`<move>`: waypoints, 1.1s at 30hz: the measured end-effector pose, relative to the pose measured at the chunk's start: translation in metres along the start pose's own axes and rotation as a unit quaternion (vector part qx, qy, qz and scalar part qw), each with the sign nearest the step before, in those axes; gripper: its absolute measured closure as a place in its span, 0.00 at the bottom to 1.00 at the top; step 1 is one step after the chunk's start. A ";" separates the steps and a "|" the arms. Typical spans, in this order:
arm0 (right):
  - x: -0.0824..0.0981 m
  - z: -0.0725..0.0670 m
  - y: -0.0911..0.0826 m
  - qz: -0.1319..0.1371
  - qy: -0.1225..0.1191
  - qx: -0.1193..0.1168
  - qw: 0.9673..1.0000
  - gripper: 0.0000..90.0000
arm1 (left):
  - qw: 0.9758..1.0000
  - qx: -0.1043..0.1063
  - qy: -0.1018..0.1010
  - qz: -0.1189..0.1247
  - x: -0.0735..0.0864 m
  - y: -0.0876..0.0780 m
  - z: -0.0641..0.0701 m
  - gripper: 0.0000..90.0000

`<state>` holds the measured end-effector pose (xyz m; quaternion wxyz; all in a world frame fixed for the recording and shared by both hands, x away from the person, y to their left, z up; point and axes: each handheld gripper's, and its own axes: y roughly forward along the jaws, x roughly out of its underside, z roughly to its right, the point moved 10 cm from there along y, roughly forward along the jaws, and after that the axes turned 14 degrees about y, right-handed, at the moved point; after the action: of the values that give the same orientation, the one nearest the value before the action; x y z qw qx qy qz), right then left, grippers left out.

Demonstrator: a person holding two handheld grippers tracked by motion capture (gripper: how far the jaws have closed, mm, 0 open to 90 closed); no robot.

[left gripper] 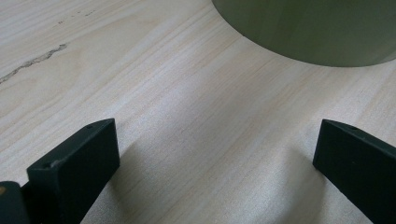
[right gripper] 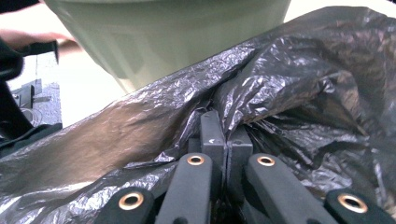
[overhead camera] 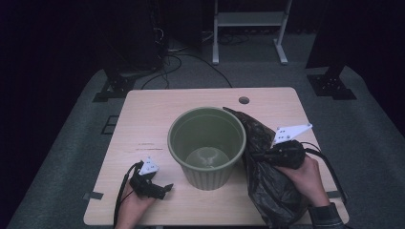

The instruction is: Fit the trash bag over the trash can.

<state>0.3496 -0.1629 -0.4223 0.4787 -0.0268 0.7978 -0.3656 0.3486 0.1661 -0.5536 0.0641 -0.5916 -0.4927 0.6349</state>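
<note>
The black bag (overhead camera: 267,176) hangs pinched in the right gripper (overhead camera: 255,155), draped lengthwise from the table's (overhead camera: 143,124) near edge up against the green bin's (overhead camera: 207,143) right side. The bin stands upright, nothing inside. The left gripper (overhead camera: 165,190) rests wide apart on the table nearby.

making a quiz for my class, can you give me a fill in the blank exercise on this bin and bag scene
1. The right hand-held gripper is shut on a black plastic ____.
2. The green bin stands on a ____ table.
3. The jaws of the left hand-held gripper stand ____ above the tabletop, with nothing between them.
4. The bag lies on the side of the bin where the person's ____ hand is.

Missing words: bag; wooden; open; right
</note>
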 end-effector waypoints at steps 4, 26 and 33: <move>-0.010 -0.010 -0.015 0.002 -0.008 -0.009 1.000 0.99 | 1.000 0.000 0.000 0.000 0.000 0.000 0.000 0.00; -0.110 -0.093 -0.055 0.015 -0.091 -0.114 0.989 0.99 | 1.000 0.000 0.000 0.001 0.000 0.000 0.000 0.00; -0.137 -0.120 -0.037 0.004 -0.113 -0.148 0.982 1.00 | 1.000 0.000 0.000 0.001 0.000 0.000 0.000 0.00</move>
<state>0.3178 -0.0690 -0.2648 0.5578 -0.1355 0.7841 -0.2359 0.3488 0.1659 -0.5536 0.0630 -0.5920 -0.4924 0.6349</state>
